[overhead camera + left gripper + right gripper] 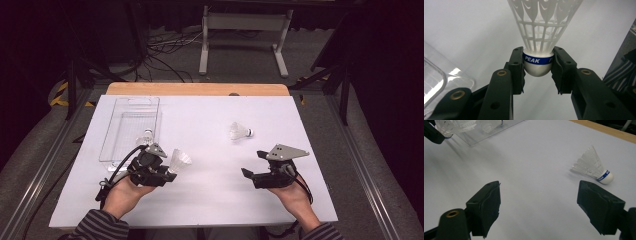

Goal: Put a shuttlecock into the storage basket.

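The left gripper [538, 67] is clamped on 1 shuttlecock [541, 32], its 2 pads pressing the white cork base from either side, just under the blue band that reads PEAK. The white plastic skirt flares away from the jaws toward 12 o'clock in the left gripper view. In the high view this left gripper [167, 172] sits at about 8 o'clock on the white surface [215, 200], held in the person's left hand [122, 195], and the held shuttlecock [179, 160] juts out toward 2 o'clock, lifted off the surface.

Just beyond the gripper, toward 11 o'clock, lies a clear plastic tray [131, 127] near the surface's left edge. 1 more shuttlecock [145, 136] rests at the tray's near end; whether it stands or lies cannot be told.

The right gripper [539, 205] has its jaws spread wide with nothing between them, bare surface showing in the gap. In the high view the right gripper [252, 165] sits at about 4 o'clock on the surface, in the person's right hand [295, 197], with its grey three-cornered plate [286, 151] on top.

A second loose shuttlecock [594, 168] lies on its side on the surface at roughly 1 o'clock from the right gripper, near it but not touching, cork end pointing right. In the high view the same shuttlecock [240, 131] lies a little right of the surface's centre.
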`<act>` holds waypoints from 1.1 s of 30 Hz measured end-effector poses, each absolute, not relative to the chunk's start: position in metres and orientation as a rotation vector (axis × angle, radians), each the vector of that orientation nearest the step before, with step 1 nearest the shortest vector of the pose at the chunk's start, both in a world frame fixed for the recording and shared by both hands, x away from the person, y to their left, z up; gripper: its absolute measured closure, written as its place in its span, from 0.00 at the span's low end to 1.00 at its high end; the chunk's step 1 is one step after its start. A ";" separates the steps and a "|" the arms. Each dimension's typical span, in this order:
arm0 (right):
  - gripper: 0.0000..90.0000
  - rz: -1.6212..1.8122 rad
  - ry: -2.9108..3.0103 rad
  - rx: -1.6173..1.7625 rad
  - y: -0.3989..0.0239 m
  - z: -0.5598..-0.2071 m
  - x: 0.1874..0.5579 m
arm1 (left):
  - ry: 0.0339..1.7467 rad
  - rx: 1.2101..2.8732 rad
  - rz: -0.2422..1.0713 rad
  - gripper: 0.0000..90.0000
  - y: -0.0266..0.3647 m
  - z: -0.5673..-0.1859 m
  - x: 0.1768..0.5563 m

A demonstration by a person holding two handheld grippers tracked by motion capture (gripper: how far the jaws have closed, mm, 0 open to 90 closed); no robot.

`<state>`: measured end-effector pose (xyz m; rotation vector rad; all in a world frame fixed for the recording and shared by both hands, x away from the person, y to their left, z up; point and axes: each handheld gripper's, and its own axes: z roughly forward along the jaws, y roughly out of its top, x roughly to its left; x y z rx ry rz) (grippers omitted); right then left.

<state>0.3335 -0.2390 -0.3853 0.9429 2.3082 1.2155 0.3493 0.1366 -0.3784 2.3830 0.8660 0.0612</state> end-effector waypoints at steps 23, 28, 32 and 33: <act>0.19 1.263 2.213 0.994 -0.268 -0.410 0.324 | 0.898 2.346 0.072 0.72 0.146 -0.368 0.354; 0.19 1.267 2.196 1.002 -0.271 -0.415 0.322 | 0.907 2.335 0.070 0.72 0.148 -0.367 0.354; 0.19 1.275 2.182 1.019 -0.275 -0.418 0.322 | 0.913 2.328 0.068 0.72 0.151 -0.365 0.355; 0.19 1.279 2.180 1.025 -0.276 -0.419 0.321 | 0.917 2.326 0.071 0.72 0.152 -0.364 0.355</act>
